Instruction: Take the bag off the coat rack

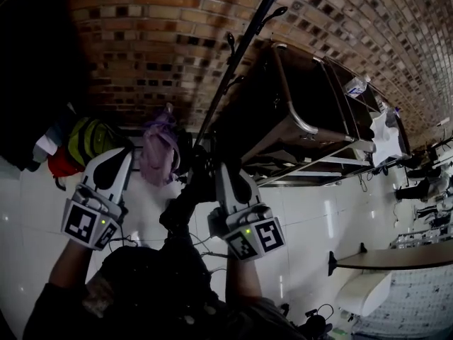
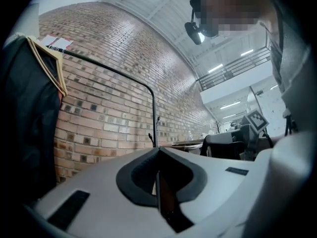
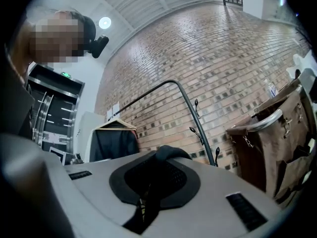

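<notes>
Right tongs (image 1: 226, 179): pressed together on a black fabric strap (image 3: 170, 152), which loops over their tips.
Left tongs (image 2: 157, 151): pressed together with nothing seen between them, held up near the right pair, on its left.
Black soft bag (image 1: 182, 207): a dark shape hanging from the strap, below and between the two tongs and close to the person's body. Its lower outline is lost against dark clothing.
Black metal coat rack (image 3: 198, 118): a slim pole with knobbed hooks, standing beyond the right tongs. The hooks that show in the right gripper view look bare, and the strap does not appear to touch any of them.
Around the rack: a brown hamper with a metal handle (image 3: 277, 138) stands just to its right and a purple cloth bundle (image 1: 159, 151) to its left. A dark garment on a wooden hanger (image 2: 34, 98) hangs further left, all against a brick wall (image 1: 141, 41).
Step in hand: as I read it, the strap is already off its hook and the bag is being brought away from the rack.
Next move: keep the right clamp firm and draw the bag clear of the pole so the strap cannot catch a lower hook. The left tongs are free to steady the bag if it swings.
Risk: the thin strap could slide out of the tips.
</notes>
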Demonstrator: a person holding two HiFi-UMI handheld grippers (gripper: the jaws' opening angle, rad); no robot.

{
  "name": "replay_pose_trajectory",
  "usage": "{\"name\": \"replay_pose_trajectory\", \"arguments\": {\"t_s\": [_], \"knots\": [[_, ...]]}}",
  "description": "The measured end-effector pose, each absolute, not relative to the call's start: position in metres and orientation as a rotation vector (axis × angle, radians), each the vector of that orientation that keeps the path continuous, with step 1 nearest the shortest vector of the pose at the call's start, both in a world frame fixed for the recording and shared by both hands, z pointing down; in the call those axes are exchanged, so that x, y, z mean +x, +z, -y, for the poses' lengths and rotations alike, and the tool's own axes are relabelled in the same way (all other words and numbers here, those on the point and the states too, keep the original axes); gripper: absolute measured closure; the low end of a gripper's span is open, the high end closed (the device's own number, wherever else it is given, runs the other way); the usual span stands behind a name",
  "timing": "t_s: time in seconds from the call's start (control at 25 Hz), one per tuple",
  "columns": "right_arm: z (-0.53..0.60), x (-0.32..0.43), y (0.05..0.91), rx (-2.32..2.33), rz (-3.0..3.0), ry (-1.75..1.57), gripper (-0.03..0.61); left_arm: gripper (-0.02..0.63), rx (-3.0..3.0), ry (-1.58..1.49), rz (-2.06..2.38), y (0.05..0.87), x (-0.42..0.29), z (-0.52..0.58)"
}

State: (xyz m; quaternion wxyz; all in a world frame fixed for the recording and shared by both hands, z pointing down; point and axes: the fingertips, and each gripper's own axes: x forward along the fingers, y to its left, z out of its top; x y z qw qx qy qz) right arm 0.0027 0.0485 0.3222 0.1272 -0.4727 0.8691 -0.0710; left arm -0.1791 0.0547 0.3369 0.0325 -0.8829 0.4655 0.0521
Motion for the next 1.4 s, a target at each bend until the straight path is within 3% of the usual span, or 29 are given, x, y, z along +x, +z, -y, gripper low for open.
{"name": "replay_pose_trajectory", "arguments": {"t_s": [0.48,1.4], "knots": [[-0.155,-0.043,0.319,-1.491,-2.476,-0.258,0.568,0.577,-2.806,0.124,-1.285,0.328,-0.217,-0.161],[-0.212,-0.013,0.310,-1.545,-2.458,-0.290,0.568,0.577,-2.850,0.171,-1.262,0.311,-0.178,-0.198]]}}
